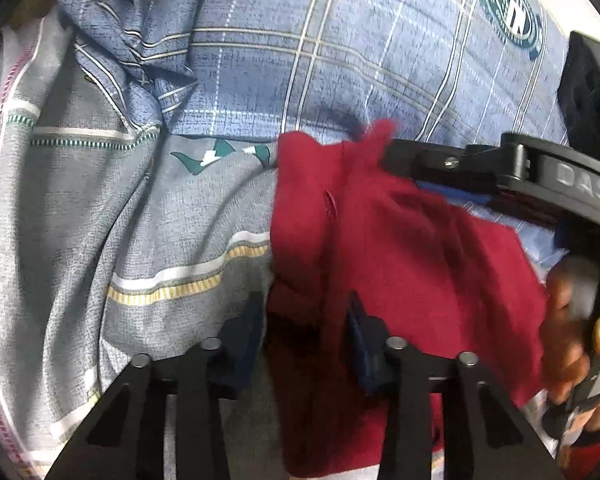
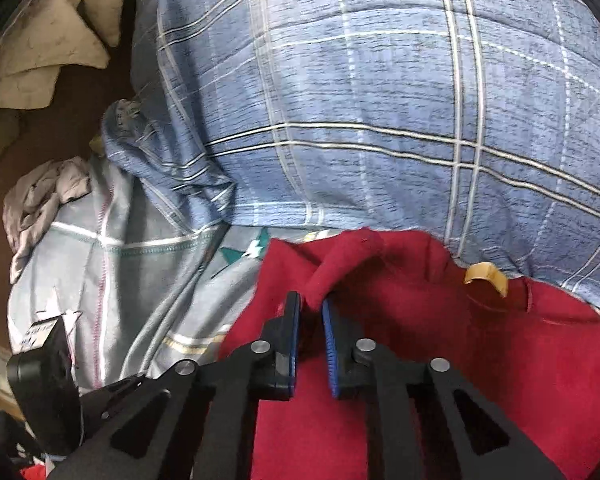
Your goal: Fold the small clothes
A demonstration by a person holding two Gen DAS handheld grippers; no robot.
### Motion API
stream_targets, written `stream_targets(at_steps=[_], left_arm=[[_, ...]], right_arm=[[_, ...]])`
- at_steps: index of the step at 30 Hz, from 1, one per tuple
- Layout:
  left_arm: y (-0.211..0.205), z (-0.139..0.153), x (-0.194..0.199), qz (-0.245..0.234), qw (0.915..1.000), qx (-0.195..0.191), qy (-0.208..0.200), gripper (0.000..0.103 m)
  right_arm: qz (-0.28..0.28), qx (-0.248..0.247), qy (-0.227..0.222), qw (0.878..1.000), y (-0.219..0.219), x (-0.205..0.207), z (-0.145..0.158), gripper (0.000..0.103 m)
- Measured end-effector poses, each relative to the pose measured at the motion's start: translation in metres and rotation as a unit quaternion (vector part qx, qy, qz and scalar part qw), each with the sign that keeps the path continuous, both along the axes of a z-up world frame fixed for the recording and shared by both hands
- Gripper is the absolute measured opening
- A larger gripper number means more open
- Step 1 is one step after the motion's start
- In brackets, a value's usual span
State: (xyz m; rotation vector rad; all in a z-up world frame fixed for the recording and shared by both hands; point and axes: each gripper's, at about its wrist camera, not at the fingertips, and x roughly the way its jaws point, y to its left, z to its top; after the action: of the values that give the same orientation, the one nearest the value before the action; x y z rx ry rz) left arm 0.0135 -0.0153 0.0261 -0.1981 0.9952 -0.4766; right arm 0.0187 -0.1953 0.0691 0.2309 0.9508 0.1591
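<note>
Red garment (image 1: 400,264) lies bunched on bedding, lower right of the left wrist view and lower centre-right of the right wrist view. Beneath it a grey patterned sheet (image 1: 100,220) spreads to the left; a blue plaid cover (image 1: 340,60) fills the upper part of both views and bears a round green logo (image 1: 514,16) at the upper right.

Left claw (image 1: 304,320): fingers set apart, red cloth running between them; whether they actually press it, cannot tell.

Right claw (image 2: 311,308): blue-padded fingers (image 2: 330,336) stand close together, pinched on a raised tuck of the red garment at its upper edge. In the left wrist view the same claw reaches in from the right, its tip buried in the cloth's top corner, with the person's right hand (image 1: 572,320) on the handle at the right edge.

A tan loop tag (image 2: 486,276) shows at the garment's neckline, right of centre. Crumpled beige cloth (image 2: 40,56) sits in the upper left of the right wrist view, a grey rag (image 2: 44,196) below it.
</note>
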Motion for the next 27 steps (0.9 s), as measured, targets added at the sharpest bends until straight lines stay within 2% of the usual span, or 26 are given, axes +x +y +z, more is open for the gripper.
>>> stream_targets(at_steps=[1, 2, 3, 6, 11, 12, 15, 16, 17, 18, 19, 22, 27], left_arm=[[0.001, 0.002, -0.001, -0.001, 1.0000, -0.005, -0.003, 0.031], [0.001, 0.005, -0.003, -0.004, 0.9999, -0.006, -0.008, 0.029], [0.000, 0.007, -0.005, -0.009, 0.9998, -0.004, -0.015, 0.029], [-0.002, 0.008, -0.008, -0.015, 0.9997, 0.005, -0.021, 0.027], [-0.003, 0.014, -0.012, -0.028, 0.9993, 0.001, -0.024, 0.025], [-0.003, 0.015, -0.013, -0.032, 0.9991, 0.003, -0.027, 0.025], [0.003, 0.018, -0.016, -0.032, 0.9989, 0.010, -0.033, 0.030], [0.003, 0.019, -0.017, -0.029, 0.9989, 0.013, -0.036, 0.040], [0.005, 0.020, -0.018, -0.025, 0.9989, 0.015, -0.037, 0.056], [0.007, 0.021, -0.020, -0.020, 0.9989, 0.016, -0.038, 0.064], [0.008, 0.022, -0.022, -0.016, 0.9989, 0.015, -0.043, 0.072], [0.004, 0.023, -0.028, -0.021, 0.9980, 0.026, -0.053, 0.073], [-0.012, 0.008, -0.022, -0.033, 0.9971, 0.057, -0.037, 0.074]], right_arm=[[0.006, 0.006, 0.001, 1.000, -0.002, -0.002, 0.000, 0.045], [0.009, 0.011, 0.003, 1.000, -0.001, -0.003, 0.002, 0.057], [0.012, 0.016, 0.010, 1.000, 0.003, 0.000, -0.001, 0.074], [0.021, 0.011, 0.036, 0.999, 0.014, 0.011, -0.010, 0.075], [0.037, -0.072, 0.085, 0.993, 0.037, 0.047, -0.035, 0.079], [0.035, -0.094, 0.091, 0.991, 0.042, 0.051, -0.042, 0.077], [0.021, -0.146, 0.084, 0.985, 0.048, 0.054, -0.055, 0.039], [0.022, -0.148, 0.073, 0.986, 0.046, 0.051, -0.054, 0.029], [0.023, -0.131, 0.064, 0.989, 0.042, 0.048, -0.050, 0.026], [0.021, -0.111, 0.056, 0.992, 0.035, 0.044, -0.046, 0.018], [0.017, -0.091, 0.048, 0.995, 0.027, 0.040, -0.040, 0.016], [0.004, -0.051, 0.029, 0.998, 0.008, 0.029, -0.028, 0.014], [-0.001, -0.031, 0.012, 0.999, 0.002, 0.023, -0.014, 0.014]])
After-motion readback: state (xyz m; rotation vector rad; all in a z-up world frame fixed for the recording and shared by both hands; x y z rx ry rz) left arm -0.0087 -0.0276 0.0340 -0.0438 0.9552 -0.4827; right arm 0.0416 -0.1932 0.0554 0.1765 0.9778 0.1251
